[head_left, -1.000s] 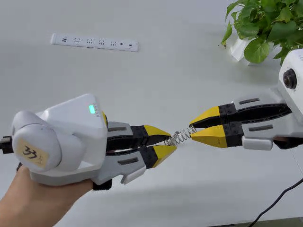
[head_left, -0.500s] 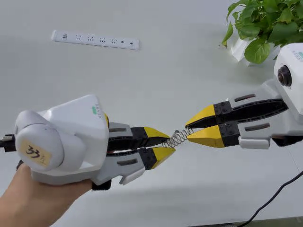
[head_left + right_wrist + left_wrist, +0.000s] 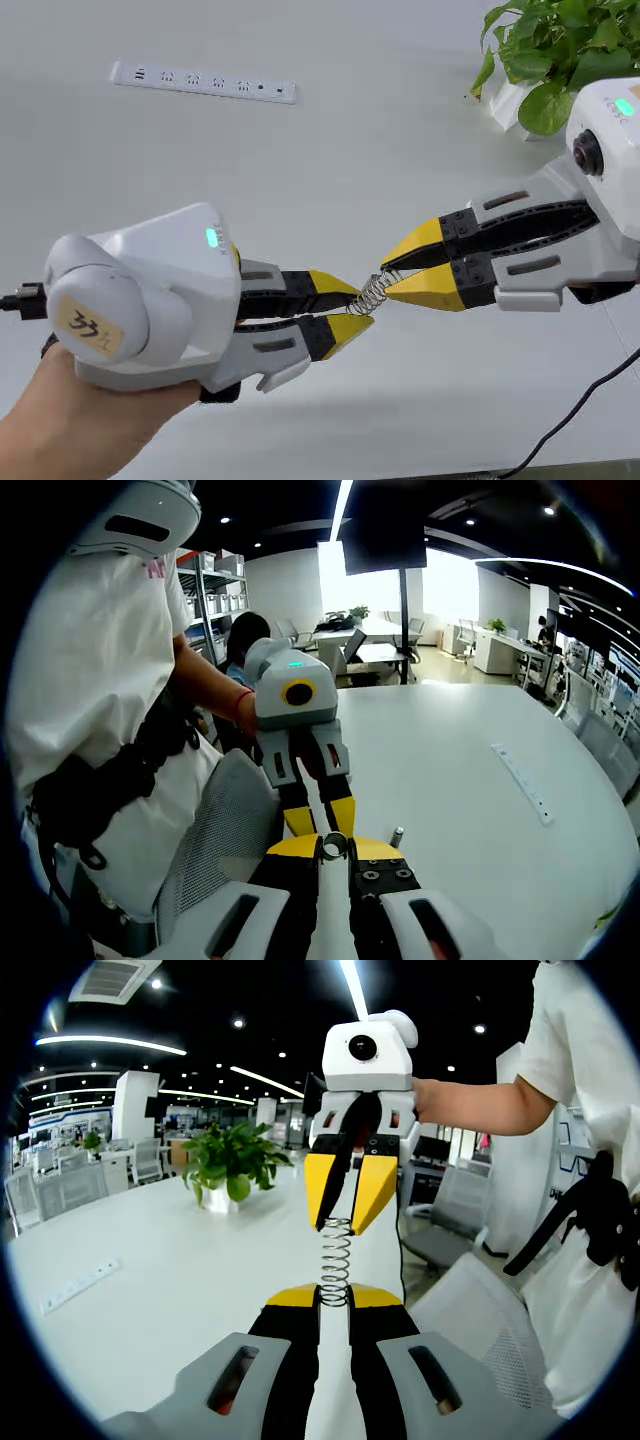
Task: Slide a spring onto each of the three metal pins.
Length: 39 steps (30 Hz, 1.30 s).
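Spring [image 3: 373, 292] between left tongs [image 3: 362, 305] and right tongs [image 3: 386, 278]; upright pin [image 3: 397, 834] on table [image 3: 480, 780]

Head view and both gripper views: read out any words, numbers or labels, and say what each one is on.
"33", then a mark too unclear to read: handwritten on a tan sticker on the back of the left gripper.
Small red print on the person's white shirt: too small to read.
Power strip: no readable text.
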Each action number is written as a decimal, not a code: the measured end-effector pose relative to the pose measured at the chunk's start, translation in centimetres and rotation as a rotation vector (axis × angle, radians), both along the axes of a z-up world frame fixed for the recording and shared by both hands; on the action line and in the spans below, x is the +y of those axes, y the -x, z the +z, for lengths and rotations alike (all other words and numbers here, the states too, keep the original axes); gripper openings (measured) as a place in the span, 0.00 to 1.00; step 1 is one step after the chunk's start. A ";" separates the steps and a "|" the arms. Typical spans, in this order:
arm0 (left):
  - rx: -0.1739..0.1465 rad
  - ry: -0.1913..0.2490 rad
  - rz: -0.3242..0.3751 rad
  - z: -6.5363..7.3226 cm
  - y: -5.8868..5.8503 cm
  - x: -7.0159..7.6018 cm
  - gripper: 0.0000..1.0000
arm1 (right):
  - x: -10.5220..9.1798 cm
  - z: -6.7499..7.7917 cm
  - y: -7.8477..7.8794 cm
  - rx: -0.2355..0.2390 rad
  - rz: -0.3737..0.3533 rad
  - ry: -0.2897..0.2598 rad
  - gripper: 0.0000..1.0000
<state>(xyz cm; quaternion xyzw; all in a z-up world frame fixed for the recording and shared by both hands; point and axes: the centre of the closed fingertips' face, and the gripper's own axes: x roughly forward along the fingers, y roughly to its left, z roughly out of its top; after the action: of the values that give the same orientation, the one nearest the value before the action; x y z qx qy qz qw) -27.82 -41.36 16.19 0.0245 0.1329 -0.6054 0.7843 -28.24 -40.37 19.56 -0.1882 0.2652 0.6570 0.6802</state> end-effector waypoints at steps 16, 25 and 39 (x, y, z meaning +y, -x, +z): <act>0.008 0.017 0.009 -0.1 -0.2 0.0 0.06 | 0.2 -0.8 -0.1 -0.004 0.088 0.124 0.17; 0.005 0.019 0.008 -0.1 -0.3 -0.1 0.06 | 0.6 -2.2 0.0 -0.046 0.230 0.261 0.14; 0.002 0.023 0.009 -0.1 -0.6 0.1 0.06 | 0.4 -3.0 -0.3 -0.050 0.331 0.351 0.08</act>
<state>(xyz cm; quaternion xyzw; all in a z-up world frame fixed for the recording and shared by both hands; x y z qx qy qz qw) -27.25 -41.22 16.08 0.0144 0.1269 -0.6035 0.7870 -27.91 -39.93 16.60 -0.3607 0.3239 0.6985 0.5264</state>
